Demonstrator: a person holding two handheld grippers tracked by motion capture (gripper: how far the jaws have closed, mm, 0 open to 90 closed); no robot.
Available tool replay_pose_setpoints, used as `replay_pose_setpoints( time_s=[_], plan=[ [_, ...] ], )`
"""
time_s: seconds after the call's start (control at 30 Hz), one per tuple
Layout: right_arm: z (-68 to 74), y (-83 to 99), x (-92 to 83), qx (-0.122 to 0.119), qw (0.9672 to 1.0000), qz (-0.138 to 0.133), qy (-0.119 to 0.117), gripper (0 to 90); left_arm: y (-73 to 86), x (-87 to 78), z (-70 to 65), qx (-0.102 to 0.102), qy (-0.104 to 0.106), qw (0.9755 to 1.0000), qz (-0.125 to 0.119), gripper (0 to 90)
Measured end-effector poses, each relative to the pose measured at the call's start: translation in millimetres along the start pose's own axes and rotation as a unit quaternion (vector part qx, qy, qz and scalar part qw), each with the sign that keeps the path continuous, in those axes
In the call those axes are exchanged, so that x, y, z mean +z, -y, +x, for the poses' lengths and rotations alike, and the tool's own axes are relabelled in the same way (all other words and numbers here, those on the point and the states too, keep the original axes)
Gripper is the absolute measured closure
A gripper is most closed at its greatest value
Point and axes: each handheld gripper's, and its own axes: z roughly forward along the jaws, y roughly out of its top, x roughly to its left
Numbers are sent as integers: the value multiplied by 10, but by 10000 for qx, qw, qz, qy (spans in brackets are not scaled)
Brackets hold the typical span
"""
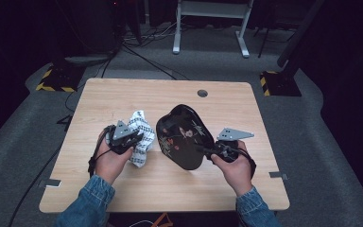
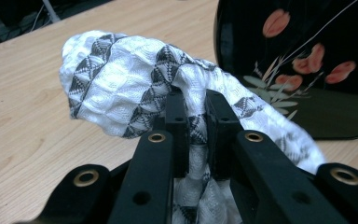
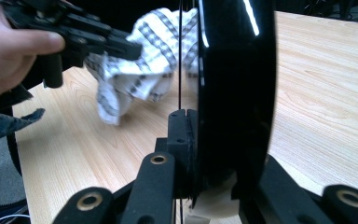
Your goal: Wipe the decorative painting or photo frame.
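While both items are off the table [image 1: 123,94], entry as follows. Item one: black lacquer tray [image 1: 184,137], oval, painted with pink blossoms and pale grass blades; held tilted on edge above the table's middle, its rim pinched between the narrow-set jaws of the right gripper [image 1: 207,150]. Judged rigid, light to moderate in weight, glossy and therefore slippery; the finish looks liable to scratch or chip, so the rim is the sensible place to grip, firmly but without twisting. Item two: white cloth [image 1: 139,137] with a grey triangle pattern, waffle-textured, bunched and hanging just left of the tray; a fold is clamped between the nearly closed jaws of the left gripper [image 1: 134,138]. Judged soft, light, limp and non-fragile; any gathered fold serves as a hold, though a thin pinch may slip loose. Work in hand appears to be wiping the tray's face with the cloth. Markings: no brand, label or legible writing on either item
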Motion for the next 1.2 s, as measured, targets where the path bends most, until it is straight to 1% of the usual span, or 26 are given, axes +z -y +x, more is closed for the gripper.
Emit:
replay_pose_setpoints(
  time_s=[0.1, 0.13, 0.17, 0.2, 0.23, 0.33, 0.37, 0.4, 0.43, 0.53, 0.57, 0.6, 0.63, 0.67, 0.77, 0.83, 0.93, 0.97, 1.03, 1.1, 1.13, 1.2],
  plan=[
    [-1, -3, 2, -1, 10000, 6, -11, 809, 23, -101, 37, -10, -108, 9999, -69, 817],
    [1, -5, 3, -3, 10000, 10, -11, 809, 23, -101, 37, -10, -108, 9999, -69, 817],
    [1, -5, 3, -3, 10000, 10, -11, 809, 36, -132, 64, 1, -153, 9999, -55, 817],
    [3, -8, 6, -13, 10000, 11, -4, 809, 48, -154, 86, -29, -158, 9999, -39, 817],
    [4, -9, 8, -19, 10000, 11, -8, 809, 76, -191, 125, -113, -182, 9998, -30, 817],
    [8, -14, 12, -15, 10000, 10, -10, 809, 126, -242, 187, -124, -275, 9995, 58, 817],
    [10, -15, 14, -22, 10000, 13, -1, 809, 126, -242, 187, -124, -275, 9995, 58, 817],
    [13, -17, 15, -25, 10000, 16, 4, 809, 164, -275, 232, -140, -384, 9991, 134, 816],
    [15, -18, 17, -29, 10000, 13, 6, 809, 184, -289, 261, -170, -433, 9988, 180, 816],
    [20, -23, 23, -48, 10000, 8, -7, 809, 249, -309, 341, -266, -550, 9975, 344, 814],
    [20, -23, 23, -48, 10000, 8, -7, 809, 249, -309, 341, -266, -550, 9975, 344, 814],
    [23, -28, 29, -48, 10000, 8, -11, 808, 293, -312, 387, -313, -639, 9964, 468, 813],
    [24, -29, 31, -50, 10000, 12, -18, 808, 315, -310, 412, -357, -628, 9960, 526, 812],
    [25, -31, 33, -52, 10000, 15, -19, 808, 339, -304, 430, -451, -620, 9957, 527, 810],
    [25, -37, 36, -69, 10000, 31, -11, 808, 395, -293, 491, -492, -674, 9945, 638, 803],
    [22, -39, 38, -60, 10000, 26, -25, 808, 445, -279, 532, -591, -671, 9936, 696, 798],
    [20, -42, 40, -57, 10000, 35, -28, 808, 515, -271, 596, -712, -694, 9919, 786, 795],
    [20, -43, 39, -67, 10000, 41, -30, 808, 534, -272, 614, -785, -720, 9907, 842, 793],
    [21, -44, 40, -66, 10000, 47, -30, 807, 556, -281, 633, -855, -719, 9896, 911, 787],
    [20, -45, 41, -63, 10000, 47, -31, 808, 562, -282, 641, -870, -707, 9893, 929, 775],
    [21, -46, 42, -62, 10000, 50, -31, 807, 568, -282, 639, -926, -694, 9888, 947, 775],
    [26, -50, 46, -54, 10000, 52, -25, 807, 564, -286, 637, -971, -634, 9888, 935, 726]
  ],
)
